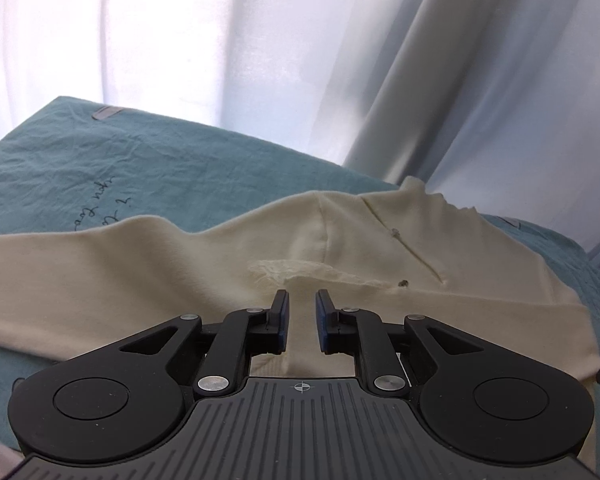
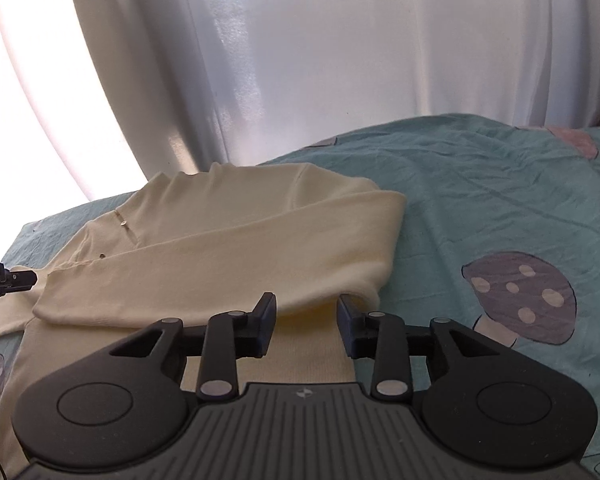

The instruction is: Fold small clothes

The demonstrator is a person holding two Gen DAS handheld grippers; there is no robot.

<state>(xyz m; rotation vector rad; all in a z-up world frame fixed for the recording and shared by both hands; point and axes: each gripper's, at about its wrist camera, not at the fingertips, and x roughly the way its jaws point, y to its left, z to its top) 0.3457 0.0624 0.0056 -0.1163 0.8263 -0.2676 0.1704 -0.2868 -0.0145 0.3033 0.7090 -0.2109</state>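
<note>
Strong daylight comes through the white curtain (image 1: 228, 40) behind the bed, blowing out to pure white at the upper left of both views, while the curtain's folds at the right of the left wrist view stay grey and readable. The cream garment (image 2: 228, 236) and the teal sheet (image 2: 500, 184) are backlit and fairly dim, with soft shadows under the folded sleeve and beneath the black gripper bodies, which show almost no surface detail. Both pictures are sharp in the middle but bend strongly toward the edges, the bed's far edge curving and dark vignetting cutting the top corners.
</note>
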